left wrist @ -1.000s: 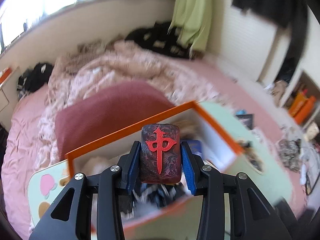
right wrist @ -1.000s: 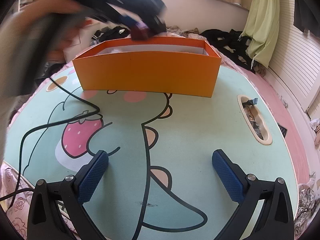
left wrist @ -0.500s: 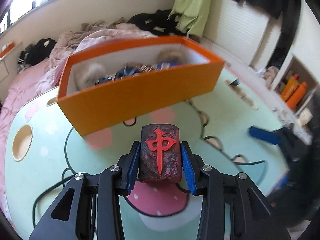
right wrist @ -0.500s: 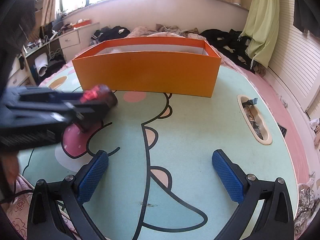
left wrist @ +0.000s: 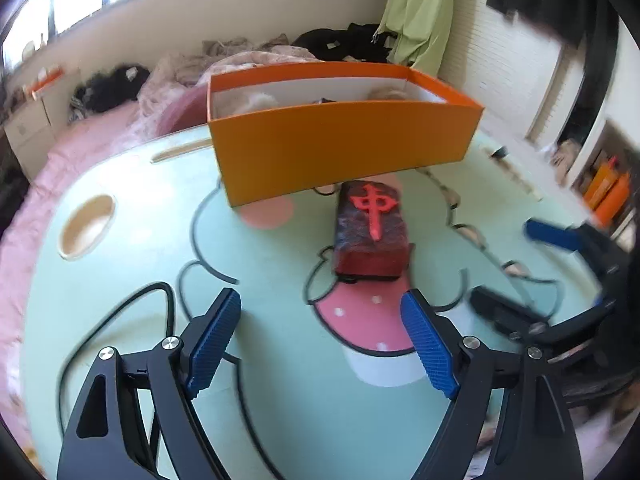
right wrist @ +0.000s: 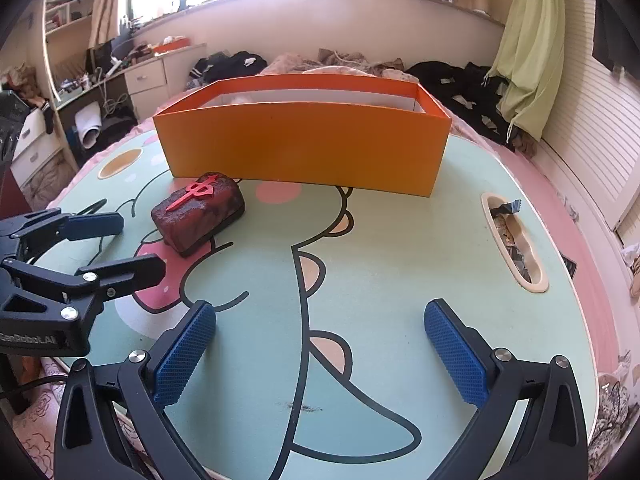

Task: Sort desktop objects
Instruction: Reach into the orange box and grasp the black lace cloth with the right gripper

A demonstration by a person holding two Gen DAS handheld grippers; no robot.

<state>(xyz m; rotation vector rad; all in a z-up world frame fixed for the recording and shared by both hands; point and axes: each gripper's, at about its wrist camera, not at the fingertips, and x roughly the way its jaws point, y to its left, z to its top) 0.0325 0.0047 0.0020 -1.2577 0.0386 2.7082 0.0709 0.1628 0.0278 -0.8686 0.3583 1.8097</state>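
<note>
A dark red mahjong-tile block [left wrist: 370,232] with a red character lies flat on the green cartoon table [left wrist: 132,236], just in front of the orange box [left wrist: 340,148]. It also shows in the right wrist view [right wrist: 198,212], left of centre. My left gripper [left wrist: 322,340] is open and empty, a short way back from the block; it shows from the side in the right wrist view [right wrist: 116,246]. My right gripper [right wrist: 320,352] is open and empty over the near table; it shows at the right in the left wrist view [left wrist: 520,268].
The orange box [right wrist: 304,152] holds fluffy items and other things, partly hidden by its wall. A black cable [left wrist: 120,320] loops on the table's left. A cup hole [left wrist: 86,226] and a slot with clutter [right wrist: 514,240] are cut into the table. A bed lies behind.
My left gripper carried the block from over the box down to the table, opened, let it go and drew back. The right gripper has not moved.
</note>
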